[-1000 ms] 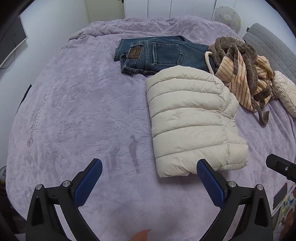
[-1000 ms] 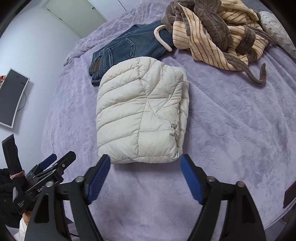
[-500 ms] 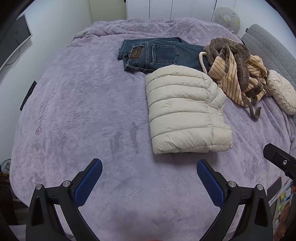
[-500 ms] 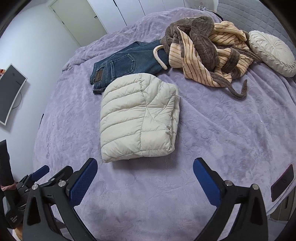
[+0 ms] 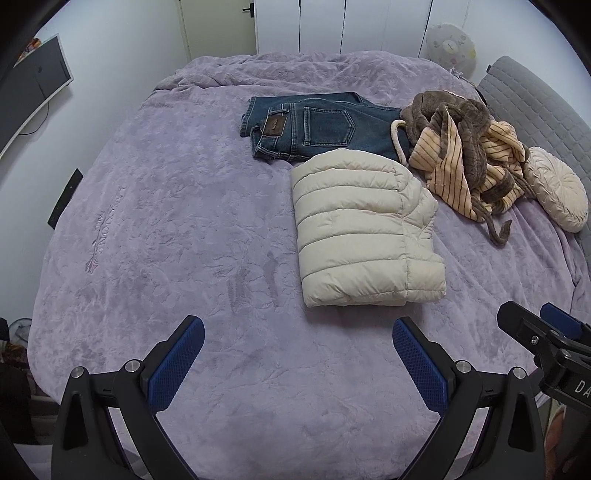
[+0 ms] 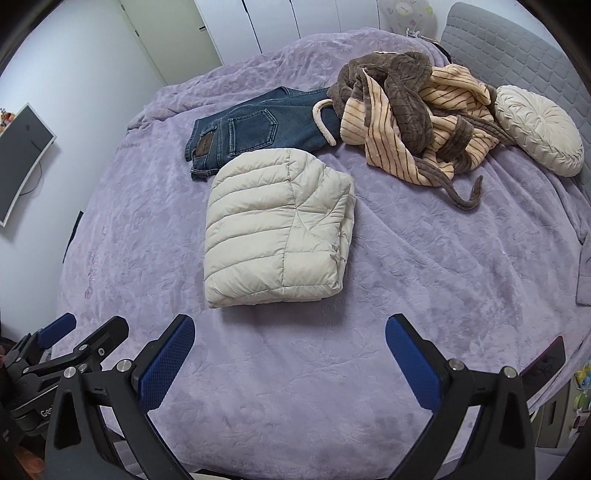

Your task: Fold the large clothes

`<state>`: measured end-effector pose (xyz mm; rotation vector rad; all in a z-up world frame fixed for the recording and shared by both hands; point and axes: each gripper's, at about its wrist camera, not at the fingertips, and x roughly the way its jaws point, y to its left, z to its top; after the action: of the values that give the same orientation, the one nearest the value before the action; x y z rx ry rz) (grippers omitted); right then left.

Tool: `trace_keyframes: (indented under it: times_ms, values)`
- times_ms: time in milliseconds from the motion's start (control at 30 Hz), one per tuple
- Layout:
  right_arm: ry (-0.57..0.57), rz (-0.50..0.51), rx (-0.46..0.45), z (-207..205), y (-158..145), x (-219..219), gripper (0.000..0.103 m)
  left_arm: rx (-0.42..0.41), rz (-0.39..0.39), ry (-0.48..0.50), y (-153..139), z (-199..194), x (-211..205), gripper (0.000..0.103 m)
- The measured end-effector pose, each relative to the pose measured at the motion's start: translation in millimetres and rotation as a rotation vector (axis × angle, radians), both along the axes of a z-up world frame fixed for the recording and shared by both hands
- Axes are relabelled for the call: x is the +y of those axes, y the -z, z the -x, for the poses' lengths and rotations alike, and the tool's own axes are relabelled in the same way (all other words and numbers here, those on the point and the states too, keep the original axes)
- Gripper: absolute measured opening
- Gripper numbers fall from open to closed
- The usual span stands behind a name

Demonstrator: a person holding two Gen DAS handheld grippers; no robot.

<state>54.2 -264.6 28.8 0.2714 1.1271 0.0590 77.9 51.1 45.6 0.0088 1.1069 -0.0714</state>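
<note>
A cream puffer jacket (image 5: 362, 229) lies folded into a neat block on the purple bed (image 5: 166, 229); it also shows in the right wrist view (image 6: 277, 229). Folded blue jeans (image 5: 317, 127) lie just behind it, also seen in the right wrist view (image 6: 255, 129). A crumpled striped brown-and-peach robe (image 5: 465, 147) lies to the right, in the right wrist view too (image 6: 410, 118). My left gripper (image 5: 295, 358) is open and empty, held back from the jacket. My right gripper (image 6: 291, 354) is open and empty, also back from it.
A round cream cushion (image 5: 557, 188) sits at the bed's right side by a grey headboard (image 6: 517, 48). A monitor (image 5: 29, 88) hangs on the left wall. White wardrobe doors (image 5: 351, 26) stand behind the bed. The other gripper (image 5: 546, 343) shows at the lower right.
Both grippers have pulled back and up from the folded jacket, so more of the bed shows. The right gripper's jaws have opened wider. The jacket has not moved.
</note>
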Motion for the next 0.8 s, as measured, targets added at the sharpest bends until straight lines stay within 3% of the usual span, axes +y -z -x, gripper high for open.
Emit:
trace_keyframes:
  times_ms: [800]
  values:
    - [0.008, 0.002, 0.029, -13.6, 5.5, -2.0, 0.103, 0.016, -0.017, -0.010, 2.1, -15.9, 3.1, 0.102]
